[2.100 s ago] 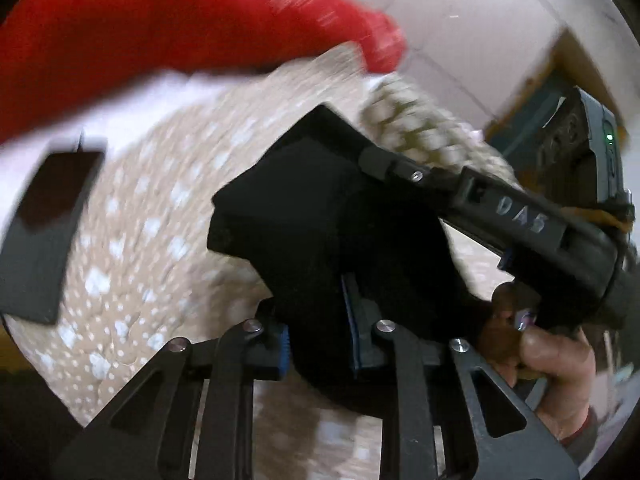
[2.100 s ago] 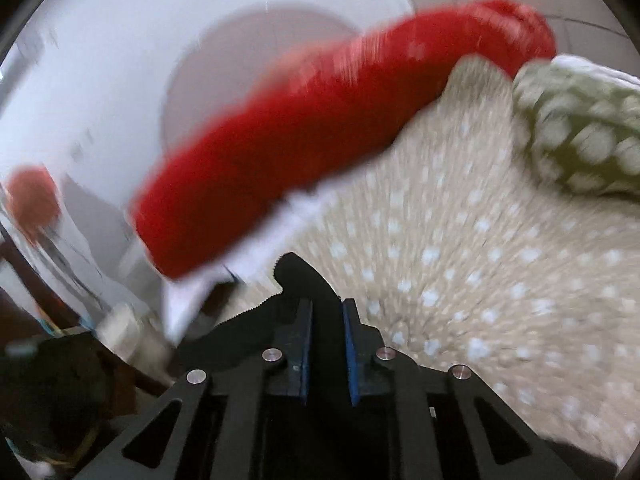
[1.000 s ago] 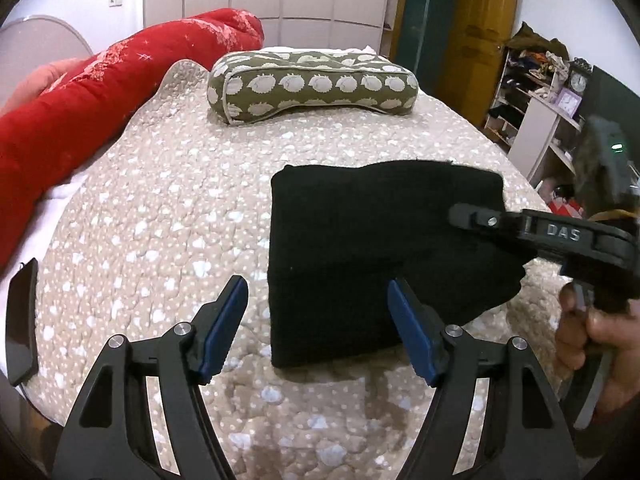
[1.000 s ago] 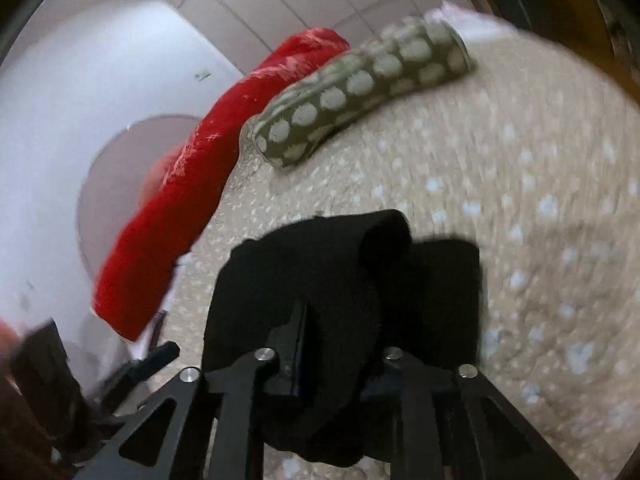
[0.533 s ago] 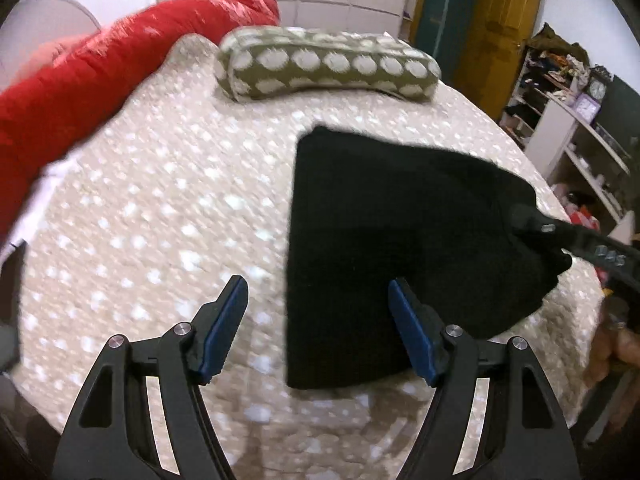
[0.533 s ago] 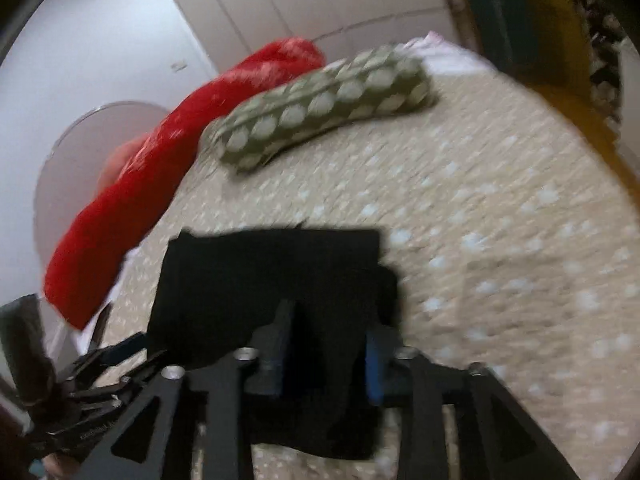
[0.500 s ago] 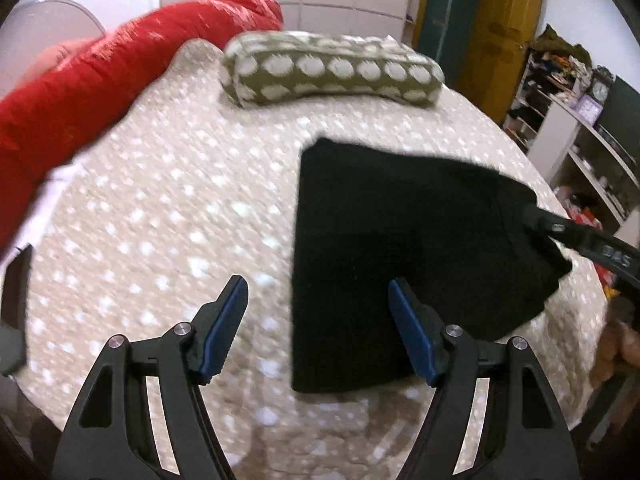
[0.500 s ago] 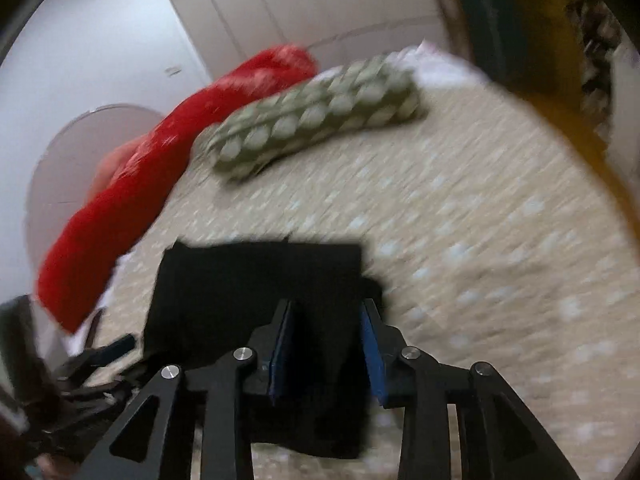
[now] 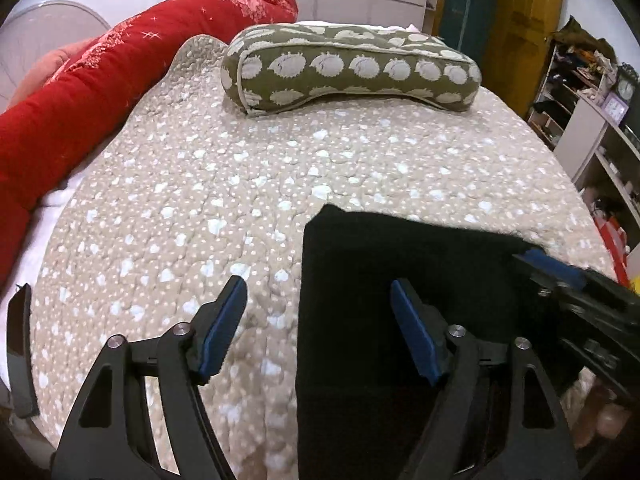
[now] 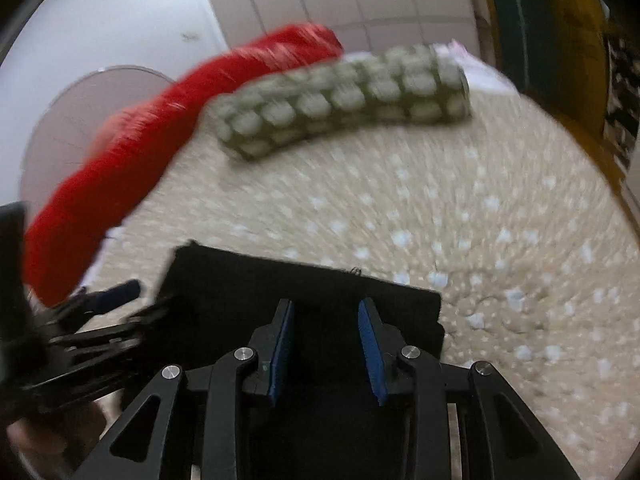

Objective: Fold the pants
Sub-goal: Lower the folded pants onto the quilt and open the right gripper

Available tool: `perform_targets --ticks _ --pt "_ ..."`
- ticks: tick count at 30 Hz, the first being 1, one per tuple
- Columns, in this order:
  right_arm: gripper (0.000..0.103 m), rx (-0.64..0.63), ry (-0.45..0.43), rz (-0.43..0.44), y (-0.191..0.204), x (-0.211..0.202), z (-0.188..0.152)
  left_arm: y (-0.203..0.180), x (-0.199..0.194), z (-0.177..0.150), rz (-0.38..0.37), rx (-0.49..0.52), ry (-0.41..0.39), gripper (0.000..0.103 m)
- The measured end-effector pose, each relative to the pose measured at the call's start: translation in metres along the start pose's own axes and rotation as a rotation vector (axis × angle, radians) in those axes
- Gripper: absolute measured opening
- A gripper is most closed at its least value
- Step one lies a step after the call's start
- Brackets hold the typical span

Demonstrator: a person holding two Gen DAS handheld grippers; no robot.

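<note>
The black pants (image 9: 420, 264) lie folded in a flat rectangle on the bed's spotted beige quilt (image 9: 200, 200). My left gripper (image 9: 316, 292) hovers over their left edge. Its jaws are opening and stand wide; the edge of the cloth shows between the fingers, but the pads do not press it. My right gripper (image 10: 325, 308) is open over the pants (image 10: 280, 280), its blue pads apart with no cloth pinched. In the left wrist view the right gripper (image 9: 560, 276) reaches in from the right over the pants' far corner. The left gripper (image 10: 100, 300) shows blurred at the left of the right wrist view.
A green pillow with white shapes (image 9: 352, 72) lies across the head of the bed, and a red rolled blanket (image 9: 120, 80) runs along its left side. Shelves with clutter (image 9: 600, 140) stand past the right edge. A dark flat object (image 9: 20, 348) sits at the bed's near left edge.
The right gripper has let go of the pants and opened; the cloth now lies flat. The left gripper has shifted, so the pants sit lower and further right in its view.
</note>
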State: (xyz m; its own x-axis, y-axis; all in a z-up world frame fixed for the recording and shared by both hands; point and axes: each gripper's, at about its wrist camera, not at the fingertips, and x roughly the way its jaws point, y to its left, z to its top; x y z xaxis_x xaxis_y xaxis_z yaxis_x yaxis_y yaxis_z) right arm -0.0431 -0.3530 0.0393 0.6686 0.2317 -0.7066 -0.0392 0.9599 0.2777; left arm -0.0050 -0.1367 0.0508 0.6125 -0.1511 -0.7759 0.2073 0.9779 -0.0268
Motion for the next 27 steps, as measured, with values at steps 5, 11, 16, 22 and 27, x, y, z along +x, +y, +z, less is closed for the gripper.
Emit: perform_targets --ticks 5,11,16,22,27 --pt "0.032 0.003 -0.015 0.016 -0.003 -0.007 0.006 0.007 0.003 0.000 -0.010 -0.024 0.003 0.081" --pt "0.032 -0.104 -0.051 0.029 0.025 -0.057 -0.016 0.007 -0.002 -0.005 -0.003 -0.031 -0.007 0.081" --pt "0.032 -0.179 0.019 -0.037 0.029 -0.052 -0.063 0.006 -0.005 -0.009 -0.015 -0.044 -0.009 0.081" --pt "0.032 -0.143 -0.042 -0.018 0.032 -0.072 -0.062 0.004 -0.011 -0.013 0.009 -0.040 -0.017 0.081" --pt "0.035 -0.088 -0.098 0.010 0.031 -0.091 -0.056 0.007 -0.023 -0.017 0.001 -0.060 -0.029 0.081"
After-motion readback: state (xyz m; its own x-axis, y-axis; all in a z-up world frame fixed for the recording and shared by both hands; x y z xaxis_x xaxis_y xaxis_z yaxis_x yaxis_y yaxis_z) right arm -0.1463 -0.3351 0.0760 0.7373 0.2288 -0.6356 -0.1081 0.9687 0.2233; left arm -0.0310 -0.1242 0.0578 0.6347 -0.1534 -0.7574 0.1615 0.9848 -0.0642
